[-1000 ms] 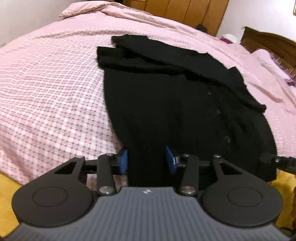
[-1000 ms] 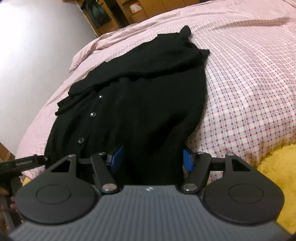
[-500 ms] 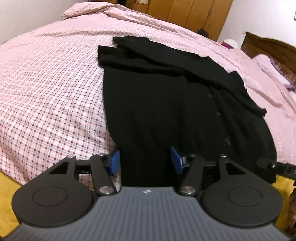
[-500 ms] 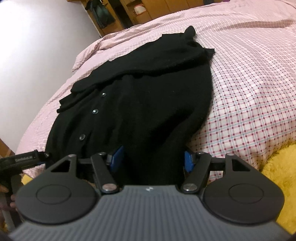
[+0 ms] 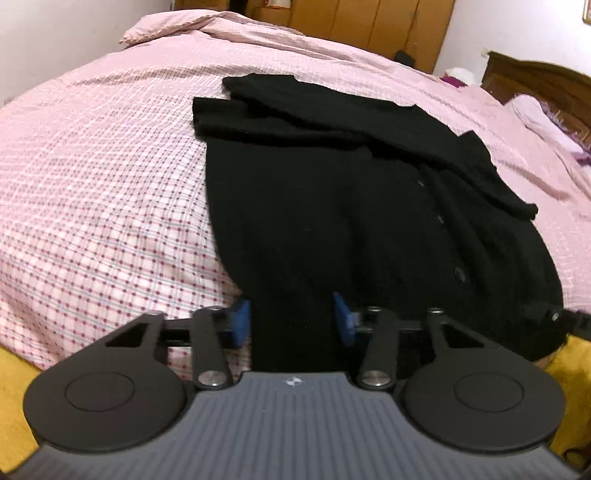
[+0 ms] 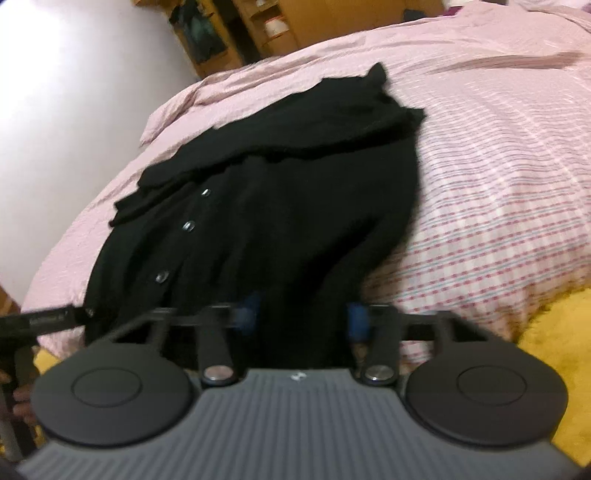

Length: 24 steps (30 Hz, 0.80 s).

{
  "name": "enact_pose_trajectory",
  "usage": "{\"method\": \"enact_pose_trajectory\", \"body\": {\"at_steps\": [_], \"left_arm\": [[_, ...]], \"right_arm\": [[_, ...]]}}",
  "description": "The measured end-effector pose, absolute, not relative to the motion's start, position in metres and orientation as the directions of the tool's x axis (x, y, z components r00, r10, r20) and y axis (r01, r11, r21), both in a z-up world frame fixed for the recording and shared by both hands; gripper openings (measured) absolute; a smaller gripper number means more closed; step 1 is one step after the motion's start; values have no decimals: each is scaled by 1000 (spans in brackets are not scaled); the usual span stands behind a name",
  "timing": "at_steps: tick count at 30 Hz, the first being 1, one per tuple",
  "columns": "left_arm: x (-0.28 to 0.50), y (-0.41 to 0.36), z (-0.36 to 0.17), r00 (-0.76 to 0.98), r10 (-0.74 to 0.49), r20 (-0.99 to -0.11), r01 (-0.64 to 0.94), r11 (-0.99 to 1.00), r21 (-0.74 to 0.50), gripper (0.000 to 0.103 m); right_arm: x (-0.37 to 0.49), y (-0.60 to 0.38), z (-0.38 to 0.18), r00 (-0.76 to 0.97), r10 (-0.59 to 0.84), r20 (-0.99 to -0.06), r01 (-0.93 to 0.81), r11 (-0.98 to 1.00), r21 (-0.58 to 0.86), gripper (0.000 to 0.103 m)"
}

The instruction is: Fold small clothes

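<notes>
A black buttoned cardigan (image 5: 332,192) lies flat on the pink checked bed, sleeves folded across its far end; it also shows in the right wrist view (image 6: 280,206). My left gripper (image 5: 291,321) is open, its blue pads either side of the cardigan's near hem at the left corner. My right gripper (image 6: 303,317) is open, its pads straddling the near hem at the right corner. Whether the pads touch the cloth I cannot tell. The right view is blurred.
The pink checked bedspread (image 5: 103,177) covers the bed. A yellow fuzzy rug (image 6: 554,332) lies below the bed edge. Wooden wardrobes (image 5: 369,22) and a dark headboard (image 5: 535,81) stand beyond. The other gripper's tip shows at the left edge (image 6: 44,317).
Both grippers have tilted and pulled back a little along the near hem. The right gripper's jaws have narrowed. The cardigan lies as before.
</notes>
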<state>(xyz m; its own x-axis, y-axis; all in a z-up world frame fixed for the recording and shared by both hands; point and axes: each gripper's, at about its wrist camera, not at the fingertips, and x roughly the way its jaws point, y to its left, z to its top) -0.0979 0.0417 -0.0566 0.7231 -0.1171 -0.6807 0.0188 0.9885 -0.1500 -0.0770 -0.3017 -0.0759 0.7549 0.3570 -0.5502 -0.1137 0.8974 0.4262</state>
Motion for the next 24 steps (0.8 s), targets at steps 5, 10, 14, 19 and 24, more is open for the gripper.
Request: {"method": "enact_pose_trajectory", "body": {"at_steps": [5, 10, 14, 19, 24], "left_arm": [[-93, 54, -44, 721, -222, -657, 46, 961, -274, 12], [-91, 74, -17, 771, -303, -560, 54, 907, -417, 11], [-83, 77, 4, 812, -309, -494, 65, 891, -450, 11], [-55, 76, 30, 856, -294, -425, 77, 886, -457, 11], [-10, 77, 53, 892, -252, -375, 54, 884, -465, 11]], "right_arm": [[-77, -321, -69, 771, 414, -484, -111, 836, 538, 16], [-75, -342, -47, 817, 455, -355, -127, 742, 659, 15], [-64, -349, -28, 844, 459, -278, -150, 699, 699, 14], [-38, -349, -3, 866, 453, -212, -201, 703, 682, 14], [-5, -343, 19, 887, 426, -176, -229, 739, 634, 14]]}}
